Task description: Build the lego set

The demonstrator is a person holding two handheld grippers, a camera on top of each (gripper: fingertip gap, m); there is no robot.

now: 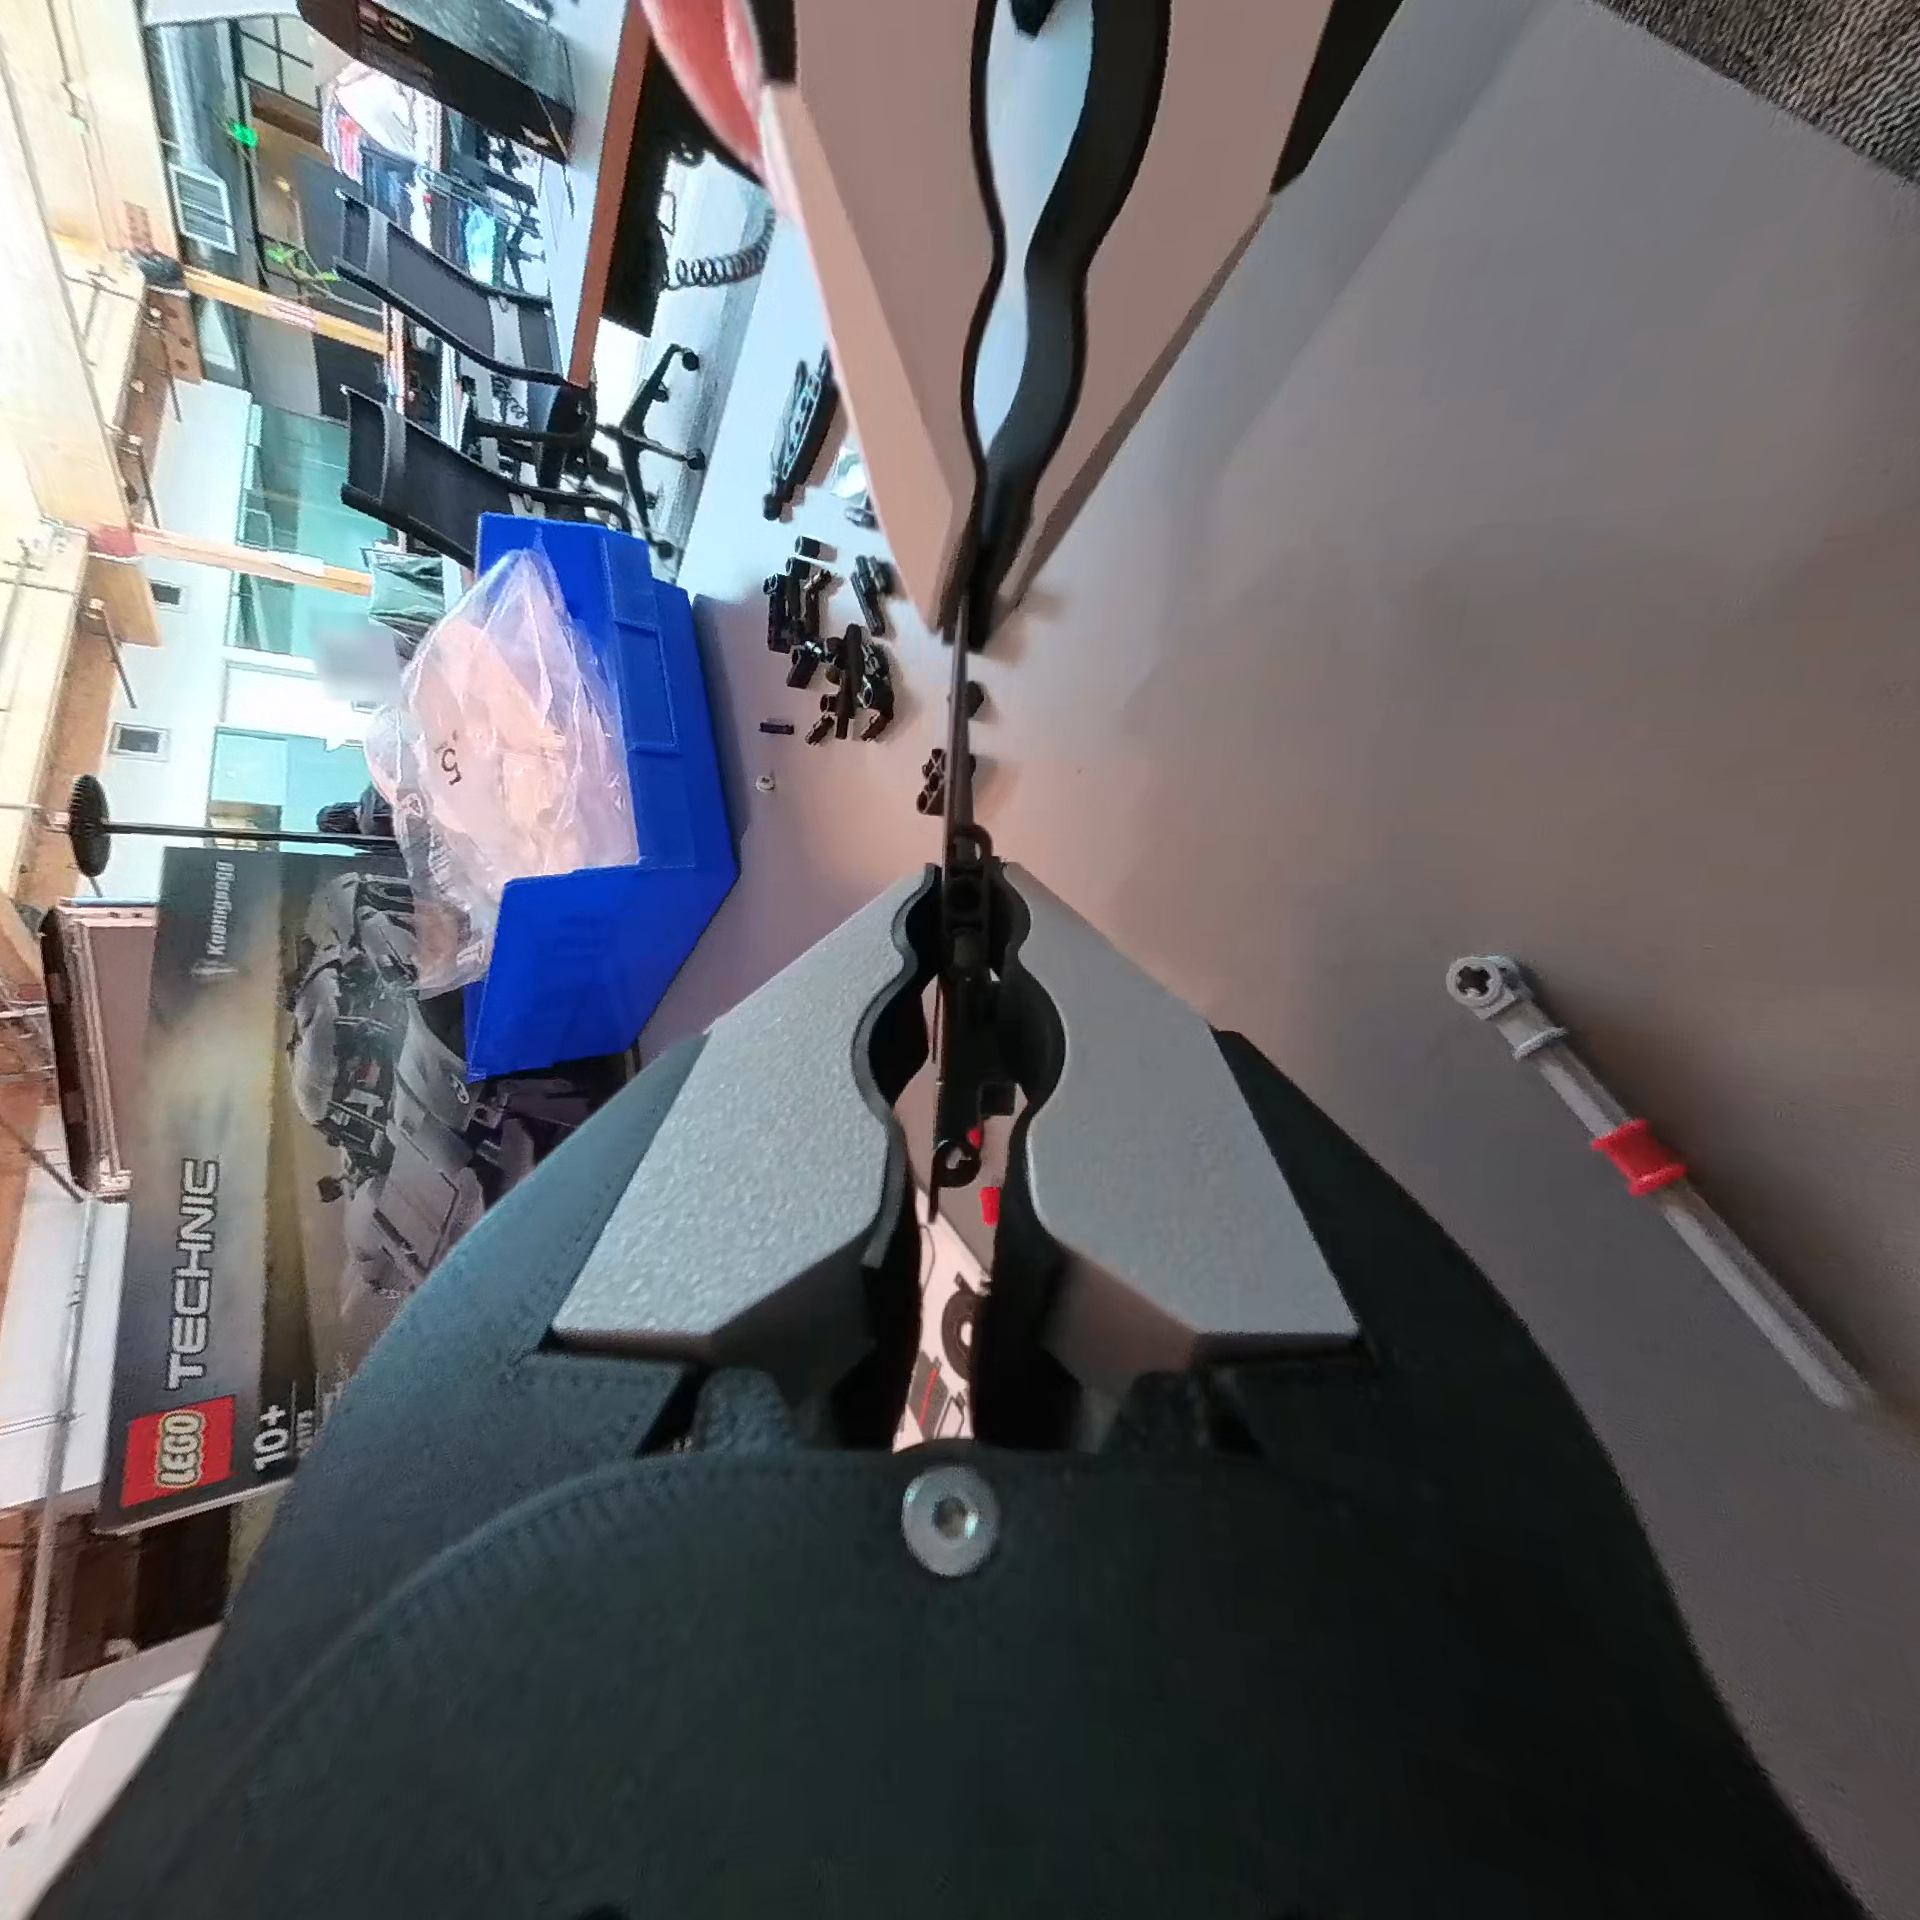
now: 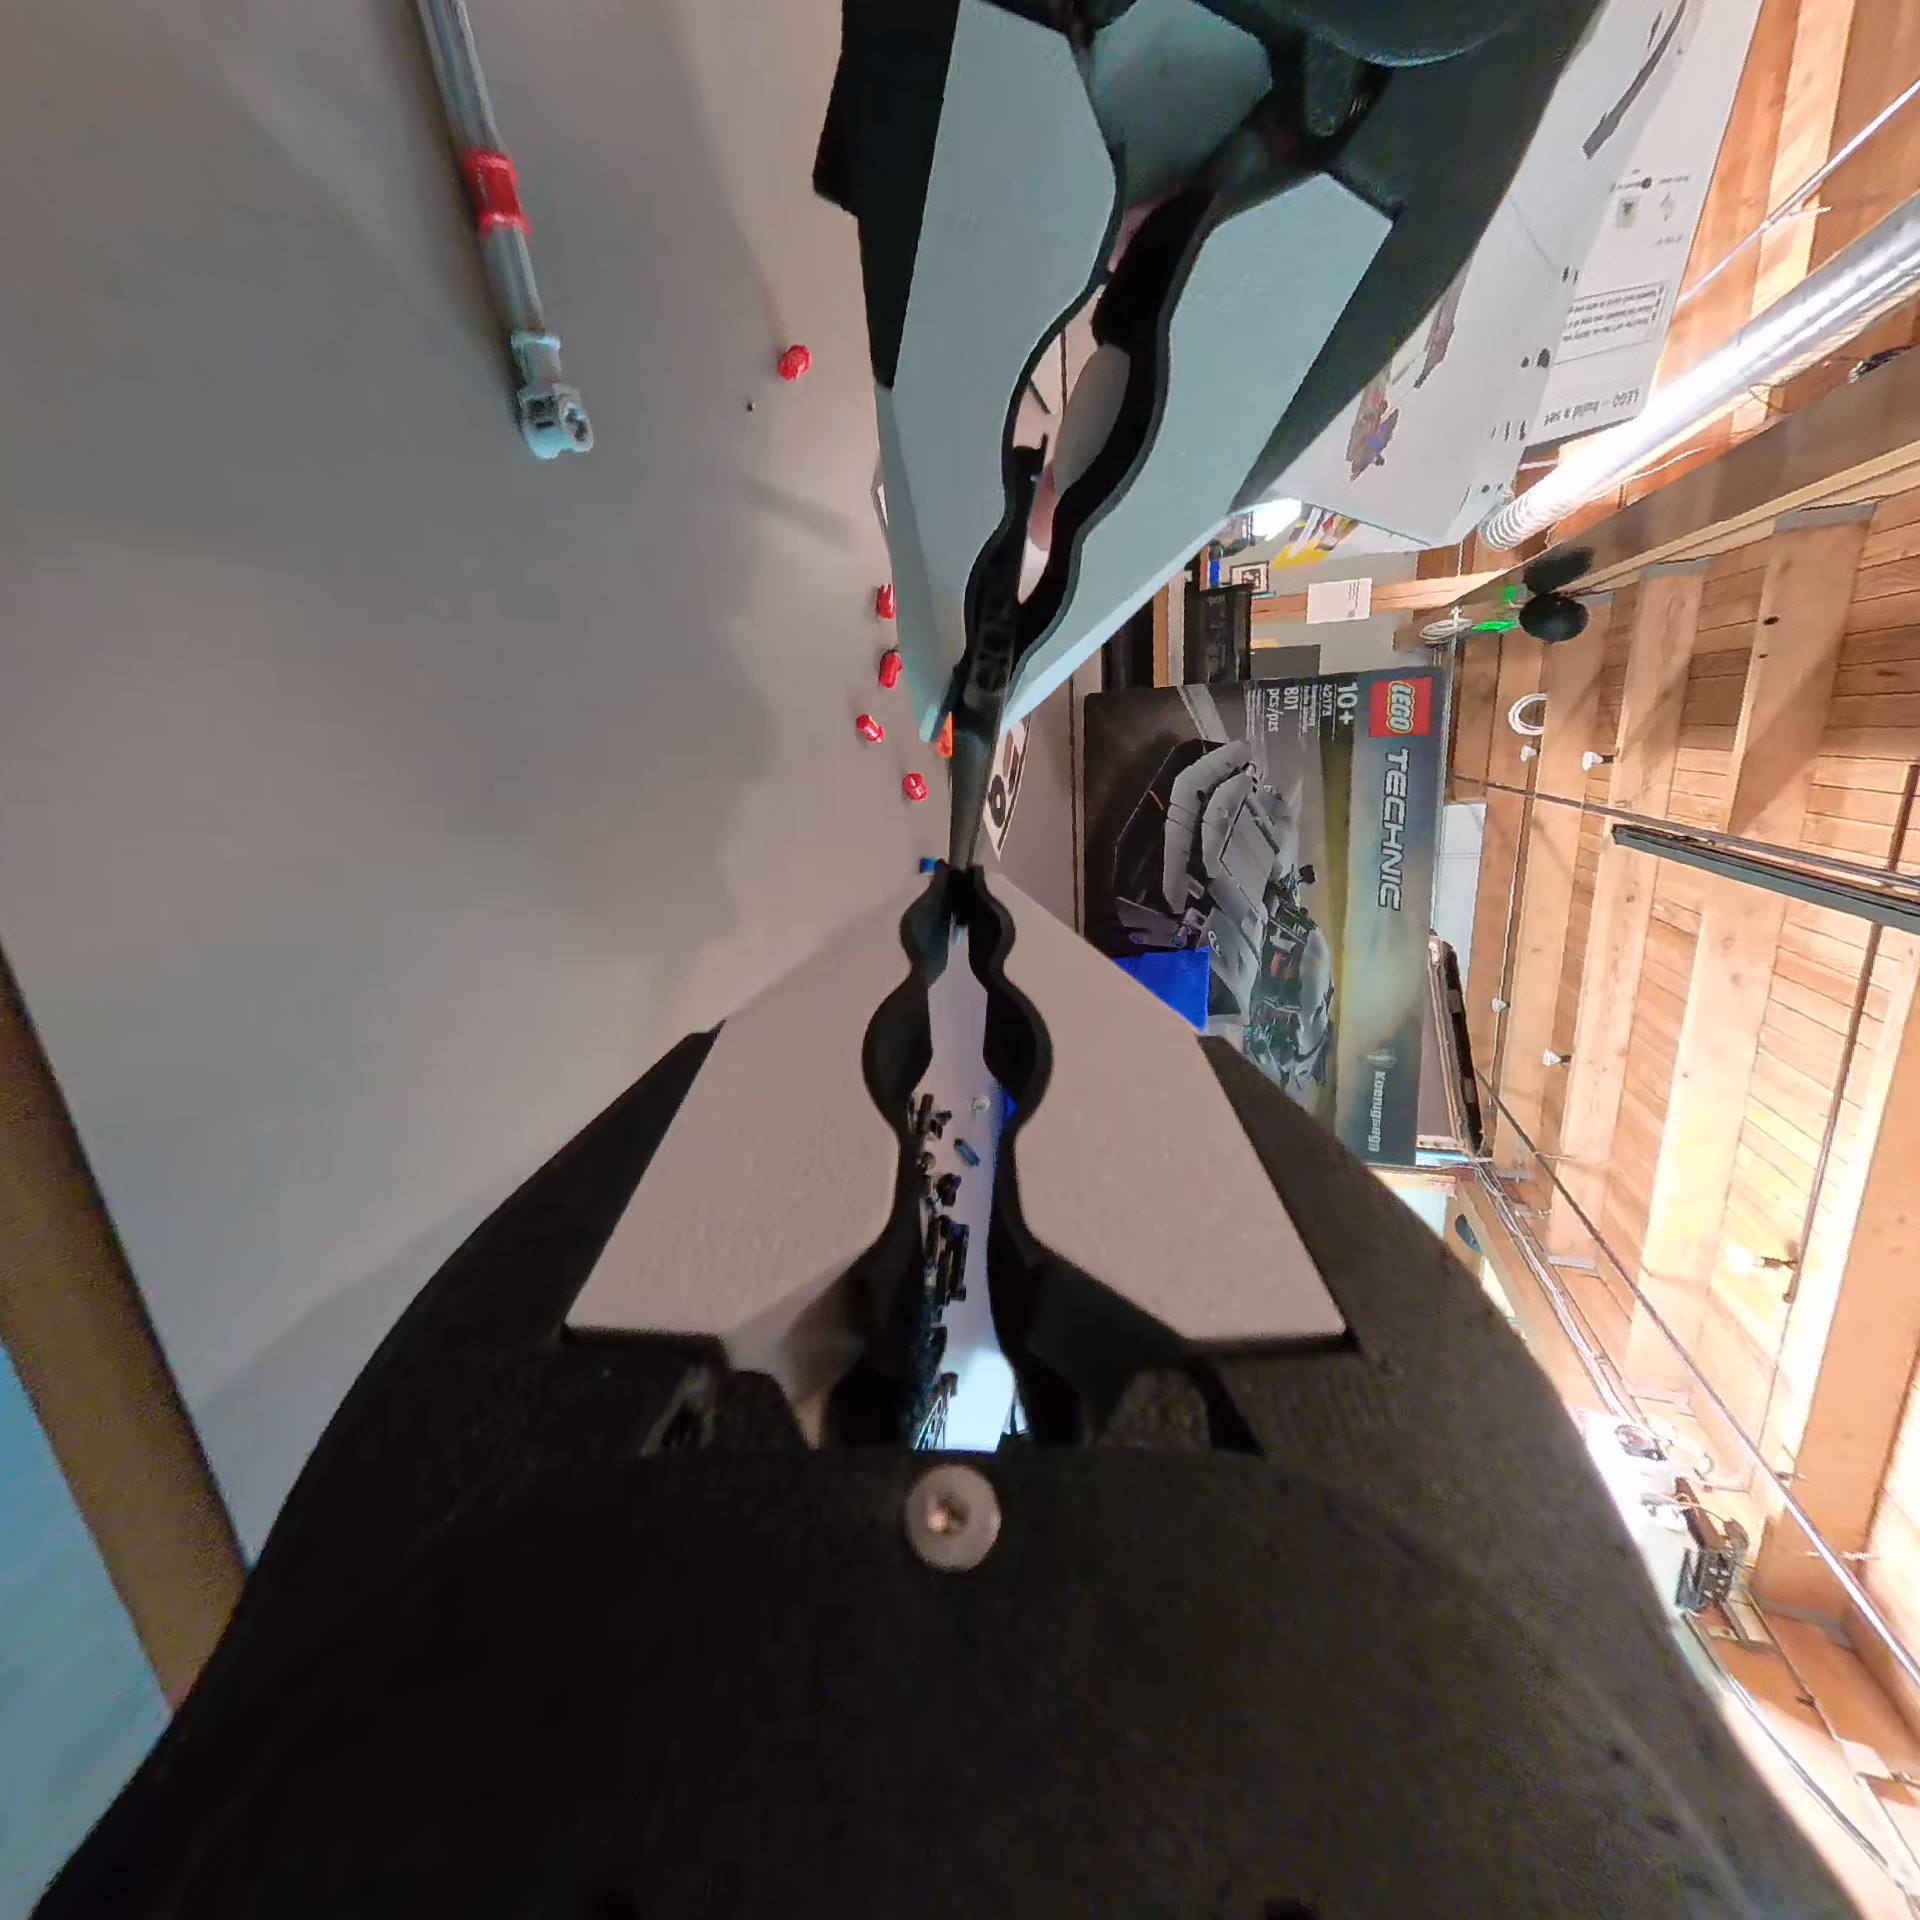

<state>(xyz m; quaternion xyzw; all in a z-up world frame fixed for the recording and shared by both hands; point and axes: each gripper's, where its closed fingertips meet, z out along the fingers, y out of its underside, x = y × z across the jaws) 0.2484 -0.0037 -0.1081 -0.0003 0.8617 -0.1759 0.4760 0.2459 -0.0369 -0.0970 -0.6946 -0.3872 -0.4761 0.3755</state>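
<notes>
left tool [image 1: 961, 883]: my near one, clamped tight on one end of the thin black lego piece [image 1: 964, 790]
right tool [image 2: 961, 883]: pinching the other end of that same piece, tip to tip with the left
black piece: I've got it strung between both tools, up off the grey counter [image 1: 1507, 675]
grey axle with red bushing [image 1: 1621, 1153]: lying on the counter, well apart
blue bin [image 1: 613, 810]: holds clear bags, near the loose black parts [image 1: 842, 665]

Blue bin [image 1: 644, 748] w/ plastic bags [image 1: 499, 717], office chairs [image 1: 457, 457] behind.
</notes>
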